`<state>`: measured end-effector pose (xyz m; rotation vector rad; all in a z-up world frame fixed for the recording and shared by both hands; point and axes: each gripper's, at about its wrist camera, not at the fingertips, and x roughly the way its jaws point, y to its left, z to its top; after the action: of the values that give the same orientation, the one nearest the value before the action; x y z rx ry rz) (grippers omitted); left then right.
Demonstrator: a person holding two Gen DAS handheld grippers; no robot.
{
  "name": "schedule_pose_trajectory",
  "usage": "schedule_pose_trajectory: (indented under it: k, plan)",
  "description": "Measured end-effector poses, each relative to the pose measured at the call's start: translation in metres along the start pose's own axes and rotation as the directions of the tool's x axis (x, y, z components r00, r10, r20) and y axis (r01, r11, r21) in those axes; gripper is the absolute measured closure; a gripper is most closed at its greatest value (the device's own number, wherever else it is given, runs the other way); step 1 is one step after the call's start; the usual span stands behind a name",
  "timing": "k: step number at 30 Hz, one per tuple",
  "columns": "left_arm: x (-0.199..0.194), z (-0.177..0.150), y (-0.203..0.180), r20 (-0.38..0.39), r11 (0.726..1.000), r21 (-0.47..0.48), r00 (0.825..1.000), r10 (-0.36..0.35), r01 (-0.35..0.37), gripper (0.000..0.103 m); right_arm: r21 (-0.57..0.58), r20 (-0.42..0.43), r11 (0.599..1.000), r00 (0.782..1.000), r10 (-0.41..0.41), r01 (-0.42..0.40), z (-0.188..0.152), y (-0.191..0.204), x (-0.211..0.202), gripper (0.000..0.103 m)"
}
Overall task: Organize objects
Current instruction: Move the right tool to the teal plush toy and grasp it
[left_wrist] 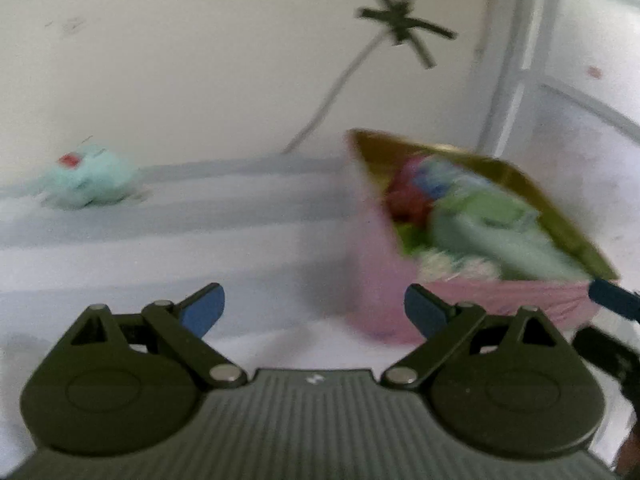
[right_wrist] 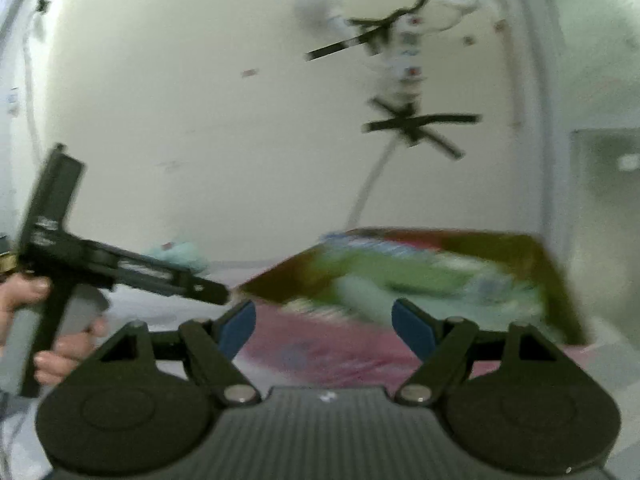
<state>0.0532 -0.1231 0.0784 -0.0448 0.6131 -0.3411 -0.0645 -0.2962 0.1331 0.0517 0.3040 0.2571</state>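
Note:
A pink box [left_wrist: 472, 300] with a gold inside stands on the white surface, filled with colourful soft items [left_wrist: 472, 216]. It also shows in the right wrist view [right_wrist: 360, 352], with its contents [right_wrist: 420, 280] blurred. A light green bundle [left_wrist: 90, 182] lies far left by the wall and also shows in the right wrist view [right_wrist: 180, 256]. My left gripper [left_wrist: 314, 312] is open and empty, just left of the box. My right gripper [right_wrist: 324, 326] is open and empty, in front of the box. Its fingertip [left_wrist: 612, 298] shows at the box's right edge.
The white surface [left_wrist: 200, 248] runs back to a cream wall. A cable taped with black crosses [left_wrist: 404, 28] hangs on the wall behind the box. A white frame [left_wrist: 516, 80] stands at the right. The left gripper body and the hand on it [right_wrist: 60, 264] show at left.

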Motion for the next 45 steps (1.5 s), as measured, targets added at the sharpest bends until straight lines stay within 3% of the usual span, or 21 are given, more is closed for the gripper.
schedule_pose_trajectory:
  k: [7, 14, 16, 18, 21, 24, 26, 28, 36, 39, 42, 45]
  plan:
    - [-0.008, -0.023, 0.07, -0.069, 0.985, -0.063, 0.985, 0.159, -0.164, 0.005, -0.055, -0.18, 0.99, 0.977, 0.117, -0.129, -0.014, 0.067, 0.042, 0.025]
    - [-0.023, -0.03, 0.141, -0.068, 0.948, -0.08, 0.95, 0.304, -0.309, 0.005, -0.095, -0.32, 0.974, 0.933, 0.164, -0.204, -0.013, 0.117, 0.09, 0.025]
    - [-0.024, -0.03, 0.157, -0.077, 0.926, -0.067, 0.927, 0.366, -0.372, 0.005, -0.111, -0.352, 0.968, 0.92, 0.172, -0.224, -0.012, 0.134, 0.105, 0.026]
    - [-0.026, -0.028, 0.178, -0.076, 0.921, -0.094, 0.925, 0.373, -0.379, 0.004, -0.13, -0.382, 0.961, 0.906, 0.18, -0.245, -0.015, 0.151, 0.118, 0.026]
    - [-0.026, -0.022, 0.202, -0.08, 0.887, -0.112, 0.894, 0.442, -0.448, 0.004, -0.166, -0.405, 0.95, 0.896, 0.18, -0.266, -0.016, 0.175, 0.139, 0.024]
    - [-0.022, -0.016, 0.224, -0.087, 0.874, -0.145, 0.886, 0.456, -0.464, 0.001, -0.179, -0.422, 0.943, 0.888, 0.183, -0.28, -0.009, 0.193, 0.163, 0.021]
    - [-0.018, -0.012, 0.231, -0.086, 0.877, -0.153, 0.89, 0.448, -0.456, 0.0, -0.167, -0.432, 0.946, 0.883, 0.183, -0.278, -0.007, 0.202, 0.184, 0.015]
    - [-0.016, -0.01, 0.228, -0.09, 0.877, -0.146, 0.889, 0.448, -0.457, 0.0, -0.155, -0.434, 0.95, 0.883, 0.179, -0.269, -0.003, 0.208, 0.2, 0.01]
    - [-0.021, -0.016, 0.232, -0.078, 0.883, -0.163, 0.898, 0.433, -0.44, 0.0, -0.139, -0.42, 0.97, 0.899, 0.124, -0.199, 0.012, 0.224, 0.252, 0.013]
    - [-0.024, -0.018, 0.232, -0.075, 0.885, -0.171, 0.901, 0.428, -0.434, 0.0, -0.099, -0.371, 0.985, 0.924, 0.096, -0.143, 0.025, 0.219, 0.277, 0.013]
    - [-0.023, -0.017, 0.233, -0.074, 0.888, -0.17, 0.904, 0.422, -0.428, 0.0, -0.109, -0.272, 0.987, 0.959, 0.083, -0.116, 0.039, 0.224, 0.298, 0.004]
    - [-0.022, -0.016, 0.232, -0.075, 0.891, -0.163, 0.906, 0.417, -0.424, 0.0, -0.148, -0.222, 0.982, 0.972, 0.079, -0.114, 0.047, 0.234, 0.322, 0.0]
